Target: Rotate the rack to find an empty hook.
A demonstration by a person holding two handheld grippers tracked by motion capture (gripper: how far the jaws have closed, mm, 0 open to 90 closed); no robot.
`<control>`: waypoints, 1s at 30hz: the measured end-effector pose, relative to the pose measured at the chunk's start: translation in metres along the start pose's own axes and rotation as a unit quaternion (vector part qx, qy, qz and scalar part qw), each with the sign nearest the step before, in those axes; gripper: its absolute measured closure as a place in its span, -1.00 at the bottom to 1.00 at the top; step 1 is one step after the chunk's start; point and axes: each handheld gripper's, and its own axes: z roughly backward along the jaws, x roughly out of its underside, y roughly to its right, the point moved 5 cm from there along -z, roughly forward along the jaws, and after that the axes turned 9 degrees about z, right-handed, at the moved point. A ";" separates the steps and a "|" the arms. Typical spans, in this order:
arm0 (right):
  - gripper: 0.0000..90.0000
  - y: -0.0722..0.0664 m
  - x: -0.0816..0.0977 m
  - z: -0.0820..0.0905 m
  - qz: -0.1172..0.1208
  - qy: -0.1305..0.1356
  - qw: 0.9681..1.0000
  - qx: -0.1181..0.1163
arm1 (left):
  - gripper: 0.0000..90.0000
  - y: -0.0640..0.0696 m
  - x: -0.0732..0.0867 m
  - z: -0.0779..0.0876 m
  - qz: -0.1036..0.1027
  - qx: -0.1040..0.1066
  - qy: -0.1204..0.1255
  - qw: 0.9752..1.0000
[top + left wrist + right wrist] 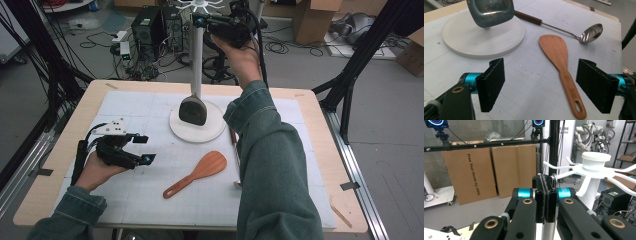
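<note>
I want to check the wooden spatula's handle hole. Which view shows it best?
The left gripper view: the wooden spatula lies close and whole. The high view shows it small; the right gripper view faces away.

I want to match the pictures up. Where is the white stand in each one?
High view: white stand rises at top centre, above its round base.
Left gripper view: its round base lies top left.
Right gripper view: its armed top stands at right.
Shared landmark: metal spatula over the base, high and left gripper views.
</note>
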 end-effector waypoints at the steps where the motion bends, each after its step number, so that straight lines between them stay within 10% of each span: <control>1: 1.00 0.000 0.000 0.001 0.000 -0.001 1.000 0.000 | -0.47 0.000 0.000 0.000 0.001 -0.001 0.000 1.000; 30: 1.00 0.024 0.013 0.035 -0.009 -0.003 0.999 0.039 | -0.47 -0.002 0.000 0.000 0.004 0.001 0.001 1.000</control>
